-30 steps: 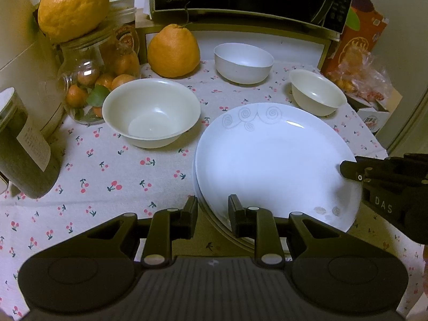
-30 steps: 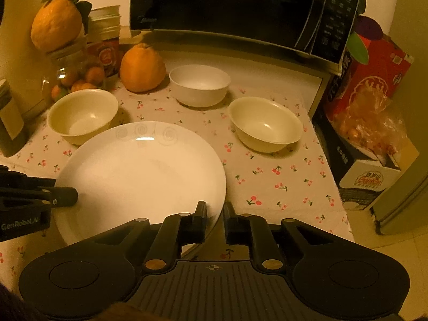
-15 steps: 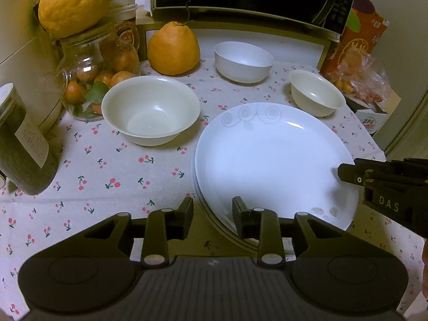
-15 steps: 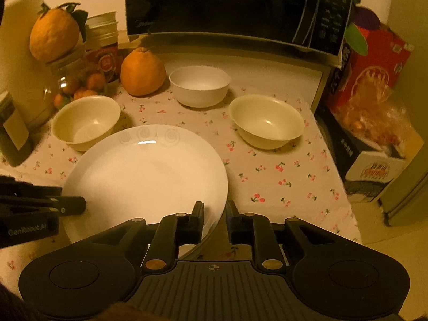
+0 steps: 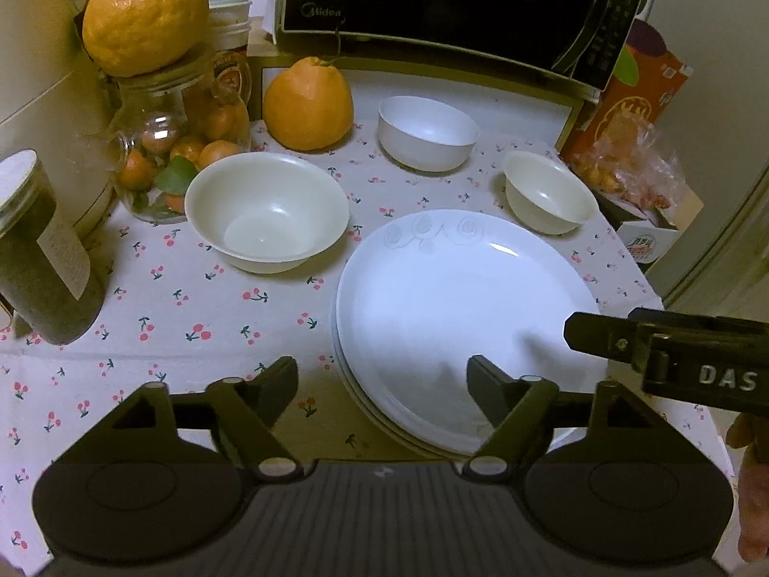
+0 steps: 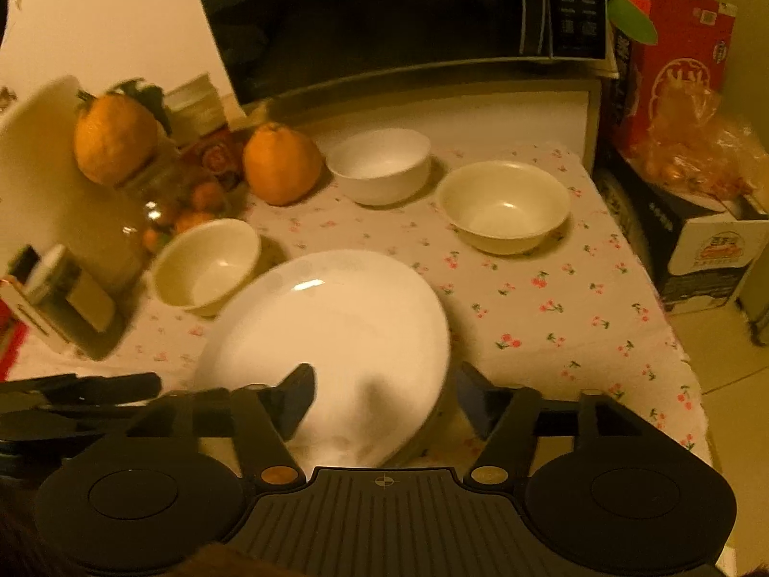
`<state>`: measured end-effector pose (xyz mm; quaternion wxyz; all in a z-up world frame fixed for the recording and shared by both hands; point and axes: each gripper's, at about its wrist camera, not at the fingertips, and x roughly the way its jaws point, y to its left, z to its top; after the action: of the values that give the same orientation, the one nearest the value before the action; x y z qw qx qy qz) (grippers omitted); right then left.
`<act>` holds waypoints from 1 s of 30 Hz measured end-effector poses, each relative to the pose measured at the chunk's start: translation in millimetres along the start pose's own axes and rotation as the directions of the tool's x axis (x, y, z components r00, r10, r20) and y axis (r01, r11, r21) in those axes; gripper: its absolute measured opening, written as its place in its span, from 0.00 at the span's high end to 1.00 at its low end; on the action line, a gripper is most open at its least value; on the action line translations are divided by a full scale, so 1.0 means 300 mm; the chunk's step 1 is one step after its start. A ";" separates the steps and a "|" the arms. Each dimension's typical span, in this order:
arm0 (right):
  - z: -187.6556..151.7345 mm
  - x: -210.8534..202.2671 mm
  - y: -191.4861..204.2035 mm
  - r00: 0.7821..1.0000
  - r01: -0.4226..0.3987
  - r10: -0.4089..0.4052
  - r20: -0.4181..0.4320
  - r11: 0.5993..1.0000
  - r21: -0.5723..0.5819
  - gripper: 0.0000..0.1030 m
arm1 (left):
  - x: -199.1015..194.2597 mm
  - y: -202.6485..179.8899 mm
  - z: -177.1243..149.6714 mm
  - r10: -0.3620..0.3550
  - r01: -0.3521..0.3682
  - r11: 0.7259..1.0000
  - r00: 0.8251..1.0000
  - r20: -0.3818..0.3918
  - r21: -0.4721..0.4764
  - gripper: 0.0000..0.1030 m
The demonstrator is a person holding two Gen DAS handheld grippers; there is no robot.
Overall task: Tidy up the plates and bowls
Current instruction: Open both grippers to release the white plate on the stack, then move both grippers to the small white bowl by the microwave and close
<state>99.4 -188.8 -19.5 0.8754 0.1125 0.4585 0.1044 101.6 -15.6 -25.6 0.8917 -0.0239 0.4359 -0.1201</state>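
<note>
A stack of white plates [image 5: 461, 307] lies at the table's near edge and shows in the right wrist view [image 6: 336, 332] too. Three bowls stand behind it: a cream one at the left [image 5: 266, 211] [image 6: 206, 264], a white one at the back [image 5: 427, 132] [image 6: 382, 163], a cream one at the right [image 5: 550, 190] [image 6: 504, 204]. My left gripper [image 5: 384, 387] is open and empty, straddling the plates' near left rim. My right gripper [image 6: 384, 396] is open and empty over the plates' near right rim; it shows from the side in the left view [image 5: 673, 351].
A microwave [image 5: 452, 5] stands at the back. A large orange [image 5: 307, 106], a glass jar of small oranges [image 5: 163, 158] with an orange on top, and a dark jar [image 5: 43, 259] line the left. A red box and bagged fruit [image 6: 682, 96] sit at the right.
Both grippers have opened wide from nearly shut. The right gripper has tilted and shifted, and its view is blurred. The plates and bowls have not moved.
</note>
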 end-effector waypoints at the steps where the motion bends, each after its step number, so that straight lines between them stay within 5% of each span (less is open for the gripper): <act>1: 0.004 -0.006 0.000 1.000 -0.006 0.006 0.004 1.000 0.001 0.28 | -0.005 0.000 0.002 0.002 -0.002 1.000 1.000 0.003 0.000 0.20; 9: 0.071 -0.015 -0.076 0.997 -0.071 0.073 -0.005 0.985 0.158 0.23 | -0.025 0.020 0.054 0.025 -0.024 0.999 1.000 0.009 -0.024 0.08; 30: 0.436 0.175 -0.181 0.993 -0.101 0.090 0.070 0.980 0.172 0.13 | 0.119 -0.014 0.383 0.018 -0.015 0.999 0.998 0.062 -0.045 0.01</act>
<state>241.0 -238.7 -3.9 0.8697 0.2141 0.4328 0.1022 212.0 -35.3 18.5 0.9050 -0.0436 0.4108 -0.1021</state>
